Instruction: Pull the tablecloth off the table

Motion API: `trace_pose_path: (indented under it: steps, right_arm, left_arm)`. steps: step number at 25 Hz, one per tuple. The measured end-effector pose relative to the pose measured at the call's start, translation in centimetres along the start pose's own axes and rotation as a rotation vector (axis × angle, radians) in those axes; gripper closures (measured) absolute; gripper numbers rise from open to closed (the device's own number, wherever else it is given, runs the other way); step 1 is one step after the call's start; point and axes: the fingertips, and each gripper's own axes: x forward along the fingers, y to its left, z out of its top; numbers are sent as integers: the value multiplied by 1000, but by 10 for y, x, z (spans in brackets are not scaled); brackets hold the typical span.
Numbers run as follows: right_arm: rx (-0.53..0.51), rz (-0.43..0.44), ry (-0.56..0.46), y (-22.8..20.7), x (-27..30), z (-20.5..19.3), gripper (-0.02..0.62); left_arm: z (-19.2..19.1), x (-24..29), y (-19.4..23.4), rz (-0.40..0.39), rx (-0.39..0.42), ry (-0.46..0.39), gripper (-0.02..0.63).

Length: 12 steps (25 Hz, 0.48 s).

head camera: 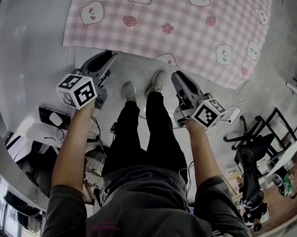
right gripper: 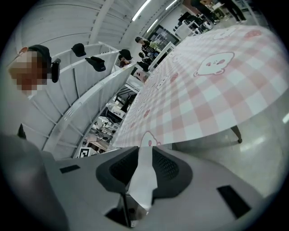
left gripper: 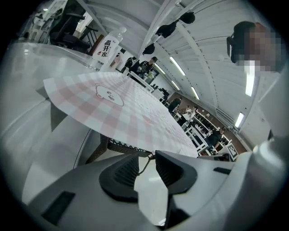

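Right gripper (right gripper: 143, 169) clamps edge of pink-checked bear-print tablecloth (right gripper: 216, 85); left gripper (left gripper: 146, 169) jaws apart; clear plastic bottle (left gripper: 106, 48), upper left, labelled "喝开水".

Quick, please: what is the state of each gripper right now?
Left gripper: open, nothing between its jaws.
Right gripper: closed on the edge of the pink-and-white checked tablecloth with bear prints.
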Motion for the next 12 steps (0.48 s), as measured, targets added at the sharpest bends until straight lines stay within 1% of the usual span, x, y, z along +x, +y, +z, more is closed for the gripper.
trace_pose_path:
  steps: [4, 7, 9, 12]
  right_arm:
    - [28, -14, 1, -11, 8, -4, 506]
    - [67, -23, -20, -19, 11, -2, 497]
    - [100, -17, -41, -23, 12, 1, 482]
    - [145, 4, -68, -25, 15, 6, 476]
  left_arm:
    - [-4, 6, 8, -12, -32, 3, 480]
    - [-6, 11, 12, -23, -46, 7, 471]
    - [-6, 12, 11, -42, -54, 2, 469]
    - [-4, 9, 9, -93, -98, -25, 466]
